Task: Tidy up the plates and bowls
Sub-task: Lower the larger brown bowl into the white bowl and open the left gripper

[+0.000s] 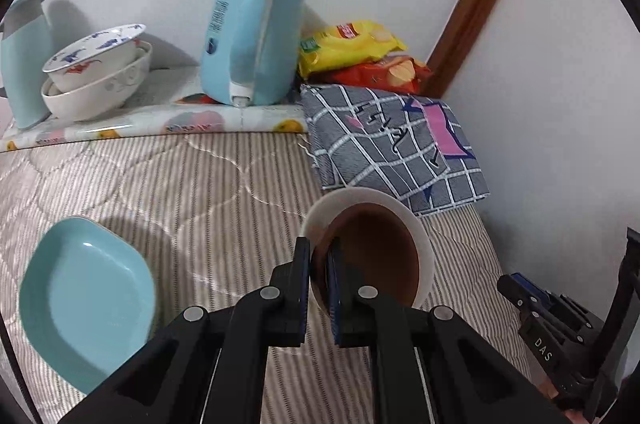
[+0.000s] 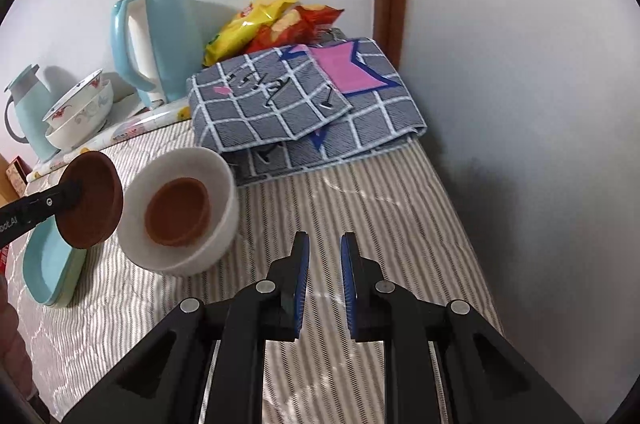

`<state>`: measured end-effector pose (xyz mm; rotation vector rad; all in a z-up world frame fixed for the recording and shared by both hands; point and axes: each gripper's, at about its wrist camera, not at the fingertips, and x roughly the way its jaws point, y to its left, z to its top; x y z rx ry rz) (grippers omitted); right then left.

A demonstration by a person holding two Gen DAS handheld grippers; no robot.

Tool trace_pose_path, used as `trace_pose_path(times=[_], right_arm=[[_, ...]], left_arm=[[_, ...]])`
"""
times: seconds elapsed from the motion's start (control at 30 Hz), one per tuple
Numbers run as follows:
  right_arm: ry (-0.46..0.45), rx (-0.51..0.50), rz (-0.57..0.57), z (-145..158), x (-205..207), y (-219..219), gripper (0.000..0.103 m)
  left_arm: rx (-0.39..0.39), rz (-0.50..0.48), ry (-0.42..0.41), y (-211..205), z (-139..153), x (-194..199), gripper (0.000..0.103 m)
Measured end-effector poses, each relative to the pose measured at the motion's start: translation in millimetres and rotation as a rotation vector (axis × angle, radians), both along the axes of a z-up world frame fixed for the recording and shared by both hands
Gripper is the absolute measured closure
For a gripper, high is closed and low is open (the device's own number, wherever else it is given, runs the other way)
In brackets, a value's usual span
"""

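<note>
My left gripper (image 1: 318,264) is shut on the rim of a small brown bowl (image 1: 372,256) and holds it in the air; the right wrist view shows that bowl (image 2: 94,200) tilted just left of a white bowl (image 2: 180,212). The white bowl (image 1: 424,244) stands on the striped bed and holds another brown bowl (image 2: 178,212). A light blue plate (image 1: 86,304) lies to the left, also in the right wrist view (image 2: 44,268). My right gripper (image 2: 325,284) is open and empty above the bed, right of the white bowl; it shows in the left wrist view (image 1: 532,304).
Two stacked patterned white bowls (image 1: 96,72) stand on a floral mat (image 1: 160,120) at the back, with a blue kettle (image 1: 252,32) and a blue flask (image 1: 22,64). A folded grey checked cloth (image 1: 392,144) and snack bags (image 1: 356,52) lie by the walls.
</note>
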<state>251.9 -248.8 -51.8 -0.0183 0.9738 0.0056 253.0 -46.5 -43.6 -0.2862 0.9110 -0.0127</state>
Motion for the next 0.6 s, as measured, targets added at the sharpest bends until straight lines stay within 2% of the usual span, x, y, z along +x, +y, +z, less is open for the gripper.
trace_pose_path(times=[0.17,0.6], right_arm=[[0.010,0.007,-0.026,-7.5,-2.7,-14.7,0.087],[0.041,0.008,-0.062,-26.1,0.2,-34.6,0.087]], left_arm=[[0.018,-0.021,0.010,-12.7,-7.7,12.5,0.095],[0.003,-0.027,0.051,-22.6,-33.6,38.9,0.094]])
